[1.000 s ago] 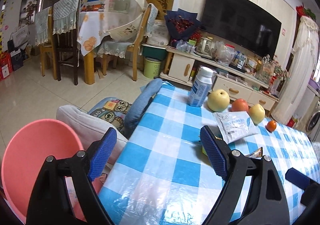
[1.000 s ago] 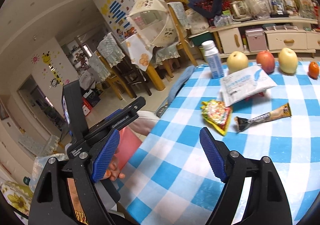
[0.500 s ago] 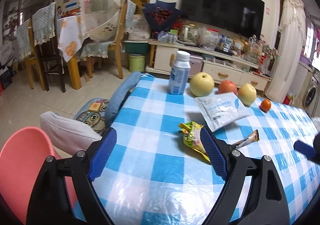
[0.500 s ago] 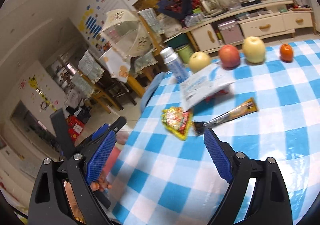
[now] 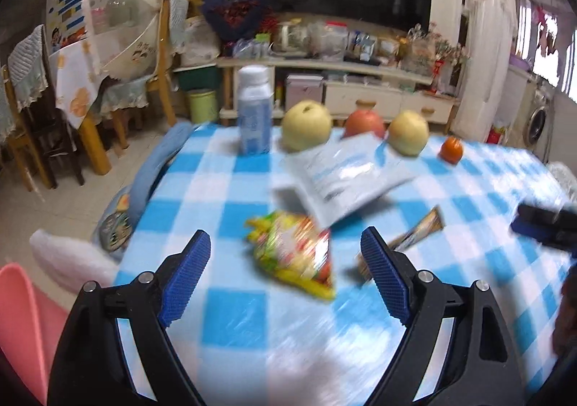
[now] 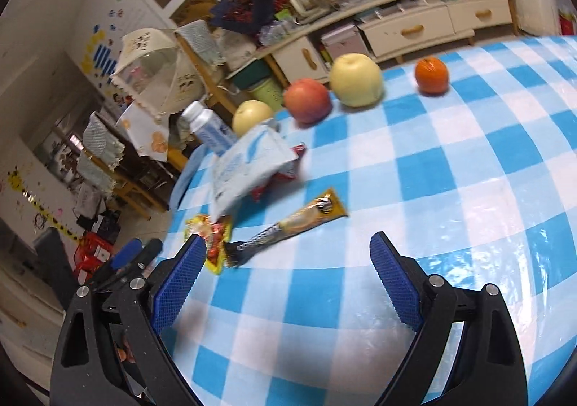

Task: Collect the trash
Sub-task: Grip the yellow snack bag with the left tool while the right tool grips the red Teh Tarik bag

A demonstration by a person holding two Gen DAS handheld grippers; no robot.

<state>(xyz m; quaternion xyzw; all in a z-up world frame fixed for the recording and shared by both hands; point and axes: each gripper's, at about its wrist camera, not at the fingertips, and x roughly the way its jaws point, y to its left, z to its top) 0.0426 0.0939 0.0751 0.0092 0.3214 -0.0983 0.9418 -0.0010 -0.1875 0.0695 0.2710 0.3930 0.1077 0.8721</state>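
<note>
Here, both grippers hang over a table with a blue and white checked cloth (image 6: 450, 167), and both are empty. The left gripper (image 5: 285, 276) has its two blue fingers wide apart, and right between them, a little ahead, lies a crinkly yellow snack wrapper (image 5: 292, 254). I think the fingers are spread like that so they can fit around it. The right gripper (image 6: 285, 276) is spread wide too and points at a long thin gold wrapper (image 6: 292, 225), which lies flat just beside the yellow one. Behind them a pale blue and white bag (image 5: 346, 171) rests tilted, with one end lifted off the cloth, because it leans on a small red packet (image 6: 288, 167) under it. These wrappers look like the trash to pick up. At the back stand a bottle (image 5: 254, 113), three apples or pears in a row, and a small orange (image 6: 431, 75). They look like food to keep, so they are probably not trash. A pink bin (image 5: 21, 330) sits low at the left, beside the table, close to the left gripper. That is likely where the trash goes, so it is handy there.
</note>
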